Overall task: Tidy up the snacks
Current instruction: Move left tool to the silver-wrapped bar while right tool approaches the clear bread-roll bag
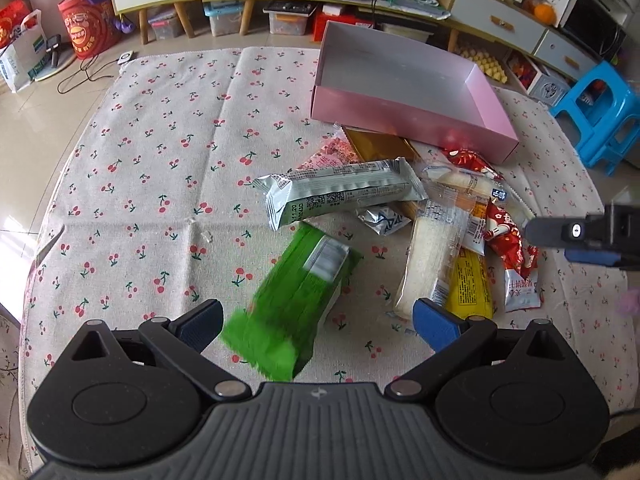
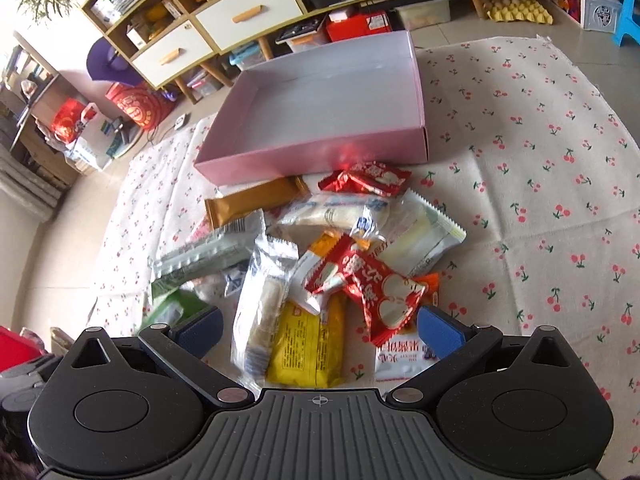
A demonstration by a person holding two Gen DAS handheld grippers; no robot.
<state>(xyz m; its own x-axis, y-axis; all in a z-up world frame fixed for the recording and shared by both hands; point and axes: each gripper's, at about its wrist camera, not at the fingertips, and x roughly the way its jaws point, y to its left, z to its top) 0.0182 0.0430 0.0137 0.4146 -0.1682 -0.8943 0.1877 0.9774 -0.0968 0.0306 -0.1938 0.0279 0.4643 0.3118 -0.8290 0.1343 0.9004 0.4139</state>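
Here we see both tongs spread wide and gripping nothing above a desk (image 1: 160, 128) covered by a cherry-print cloth. In the left wrist view the left tongs (image 1: 318, 322) hover over a green snack packet (image 1: 292, 304), which looks blurred and lies between the two blue pads without clearly touching either. Beyond it a silver-green wrapper (image 1: 340, 192) lies across the near edge of the snack pile (image 1: 452, 232), with a pale rice-cake pack (image 1: 432, 256), a yellow packet (image 1: 470, 288) and a red packet (image 1: 510, 240) beside it. The pink box (image 1: 400, 76) stands open just behind the pile. In the right wrist view the right tongs (image 2: 320, 330) hang over the yellow packet and the red packet, released, and the pink box sits past a gold bar (image 2: 256, 200).
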